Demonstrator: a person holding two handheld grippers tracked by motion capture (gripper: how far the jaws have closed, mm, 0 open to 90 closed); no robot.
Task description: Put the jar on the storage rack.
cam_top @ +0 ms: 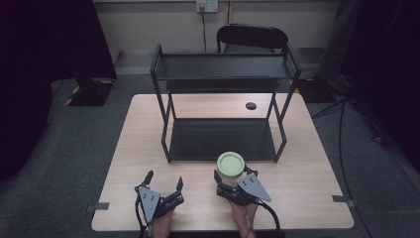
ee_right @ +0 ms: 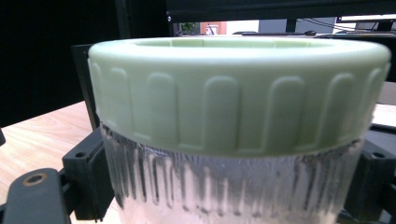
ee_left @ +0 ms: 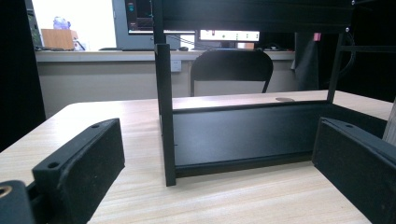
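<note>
A clear ribbed jar with a pale green screw lid (cam_top: 231, 165) stands upright near the table's front edge, just ahead of a black two-tier shelf rack (cam_top: 223, 106). My right gripper (cam_top: 231, 179) is shut on the jar's clear body below the lid (ee_right: 238, 93), one jaw on each side. To the jar's left, my left gripper (cam_top: 164, 179) rests low over the table with its jaws wide apart and nothing between them. In the left gripper view its fingers (ee_left: 81, 168) frame the rack's front left post (ee_left: 164, 112).
A small black disc (cam_top: 251, 105) lies on the wooden table (cam_top: 307, 168) behind the rack on the right. A black chair (cam_top: 251, 38) stands beyond the table's far edge. Cables run across the grey floor on the right.
</note>
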